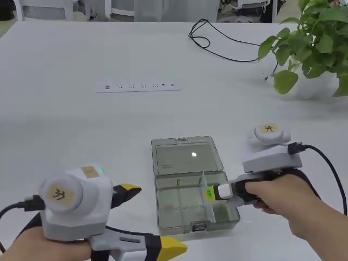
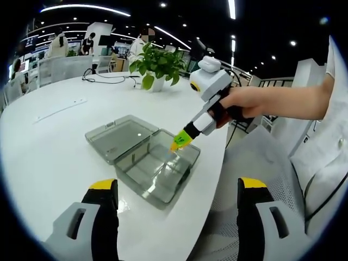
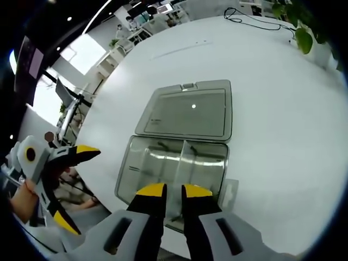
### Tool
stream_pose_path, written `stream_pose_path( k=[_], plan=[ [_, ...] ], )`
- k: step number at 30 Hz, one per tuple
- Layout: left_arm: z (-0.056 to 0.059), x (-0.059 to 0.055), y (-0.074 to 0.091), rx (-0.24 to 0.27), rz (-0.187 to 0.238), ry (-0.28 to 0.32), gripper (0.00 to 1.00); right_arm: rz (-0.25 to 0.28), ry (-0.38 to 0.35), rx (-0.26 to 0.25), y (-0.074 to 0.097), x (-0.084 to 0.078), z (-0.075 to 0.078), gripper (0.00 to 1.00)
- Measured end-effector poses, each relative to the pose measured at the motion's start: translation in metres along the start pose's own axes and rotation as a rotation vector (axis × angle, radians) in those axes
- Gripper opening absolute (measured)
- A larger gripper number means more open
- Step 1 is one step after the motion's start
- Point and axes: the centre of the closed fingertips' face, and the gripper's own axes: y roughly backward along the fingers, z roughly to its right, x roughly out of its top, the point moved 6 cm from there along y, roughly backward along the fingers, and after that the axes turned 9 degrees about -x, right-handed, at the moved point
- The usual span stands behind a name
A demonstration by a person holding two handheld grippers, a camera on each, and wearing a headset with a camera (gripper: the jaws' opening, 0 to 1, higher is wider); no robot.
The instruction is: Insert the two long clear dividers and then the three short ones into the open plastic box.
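One open plastic box sits under the right claw, which is pinched narrow on one upright clear divider. The left claw gapes wide.

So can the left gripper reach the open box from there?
Probably yes. The left gripper is open beside the box's left side, with just bare table near it. The right gripper reaches in over the box's right side, so the left half looks free.

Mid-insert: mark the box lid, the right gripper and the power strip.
box lid [image 1: 186,155], head view, middle of its flat panel.
right gripper [image 1: 210,193], head view, midway between its fingertips.
power strip [image 1: 137,86], head view, middle of its top face.
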Motion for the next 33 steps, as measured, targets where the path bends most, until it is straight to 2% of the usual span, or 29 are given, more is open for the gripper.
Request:
stream_pose_path(
  k=[13,20,24,25,27,30,33],
  plan=[
    [0.003,0.003,0.003,0.023,0.008,0.01,0.92,0.086,0.057,0.083,0.026,0.008,-0.002,0.23],
    [0.006,0.007,0.007,0.048,0.027,0.016,0.92,0.101,0.087,0.136,0.041,0.006,-0.003,0.28],
    [0.007,0.007,0.009,0.061,0.035,0.023,0.92,0.125,0.148,0.165,0.049,0.005,-0.002,0.31],
    [0.007,0.007,0.01,0.064,0.037,0.024,0.92,0.159,0.19,0.174,0.052,0.008,-0.003,0.32],
    [0.008,0.007,0.012,0.072,0.041,0.03,0.92,0.155,0.192,0.179,0.057,0.007,-0.002,0.34],
    [0.009,0.008,0.014,0.085,0.046,0.033,0.92,0.181,0.218,0.21,0.065,0.008,-0.002,0.42],
    [0.009,0.008,0.017,0.098,0.051,0.038,0.92,0.221,0.309,0.225,0.073,0.009,-0.001,0.5]
  ],
)
